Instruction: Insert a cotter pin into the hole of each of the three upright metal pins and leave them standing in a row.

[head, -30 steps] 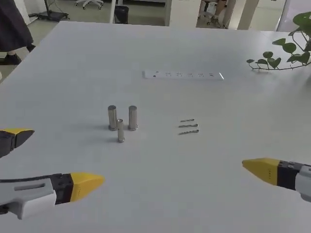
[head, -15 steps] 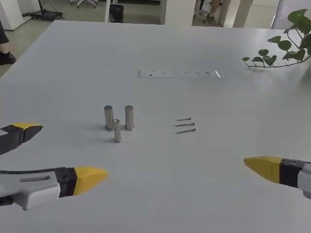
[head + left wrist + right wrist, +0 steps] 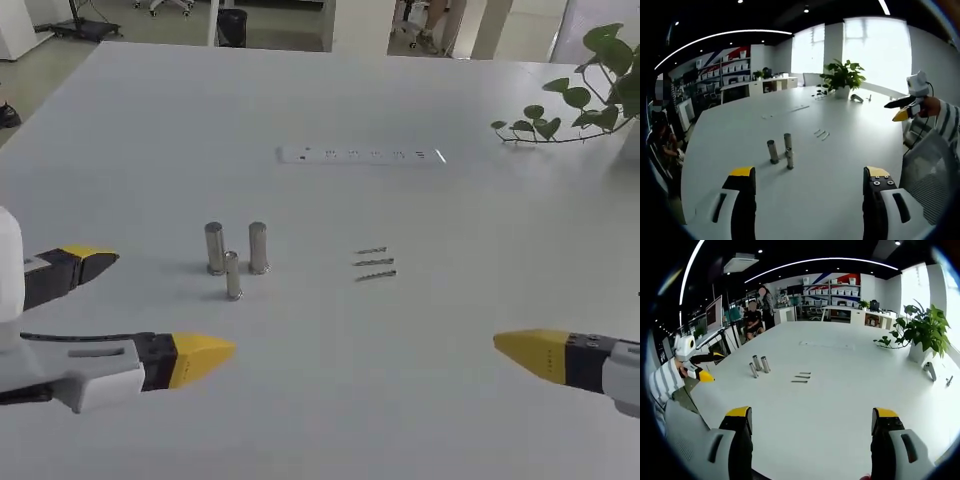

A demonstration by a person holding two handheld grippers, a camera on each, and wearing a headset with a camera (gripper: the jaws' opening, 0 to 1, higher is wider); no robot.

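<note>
Left tongs (image 3: 809,172) and right tongs (image 3: 811,413) hang spread wide and empty by the near edge of the desk (image 3: 400,390). Mid-desk, three metal pins (image 3: 233,258) stand clustered, not in a row. The cotter pins (image 3: 372,263) lie loose toward the right edge, so apparently none has been inserted yet.

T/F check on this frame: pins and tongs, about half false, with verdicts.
1. Three metal pins stand upright on the table. True.
2. Three cotter pins lie right of the metal pins in the head view. True.
3. One cotter pin is already through a metal pin. False: all three lie apart from the metal pins.
4. The left tongs are shut on a cotter pin. False: they are open and hold nothing.
5. The right tongs are open and empty. True.
6. The metal pins form a straight row. False: two stand side by side, the third in front.
</note>
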